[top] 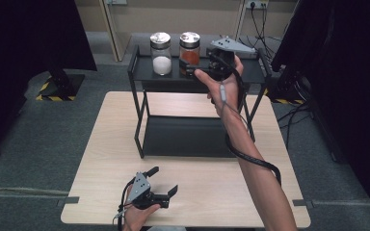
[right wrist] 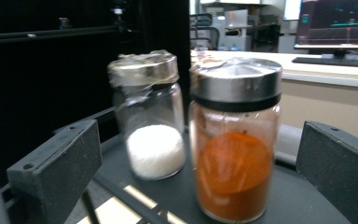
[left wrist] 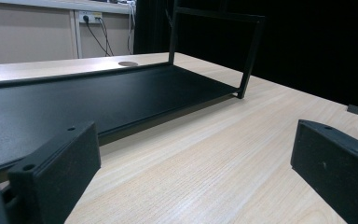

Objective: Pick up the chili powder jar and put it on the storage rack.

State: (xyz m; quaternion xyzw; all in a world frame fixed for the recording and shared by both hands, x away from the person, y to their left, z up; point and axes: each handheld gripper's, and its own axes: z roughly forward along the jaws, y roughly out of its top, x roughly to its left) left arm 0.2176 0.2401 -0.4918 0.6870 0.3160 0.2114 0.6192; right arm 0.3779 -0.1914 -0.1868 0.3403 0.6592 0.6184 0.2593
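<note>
At the near edge of the wooden table (top: pixel 111 159) the person's left hand (top: pixel 134 215) holds the left gripper (top: pixel 164 183) low over the tabletop, its jaws wide apart with nothing between them and pointing toward the right; in the left gripper view they frame bare wood and the lower tray of the black rack (left wrist: pixel 98 93). From the near right the right forearm stretches far across the table and rises to the rack's top shelf (top: pixel 147 67), where the right hand (top: pixel 224 79) holds the right gripper (top: pixel 189 67) level, aimed leftward at the jar of orange powder (top: pixel 190 48). Its jaws stand apart on either side of that jar (right wrist: pixel 235 140), not pressing it. Just to the jar's left on the same shelf stands the jar of white powder (top: pixel 161 53), both upright with metal lids
</note>
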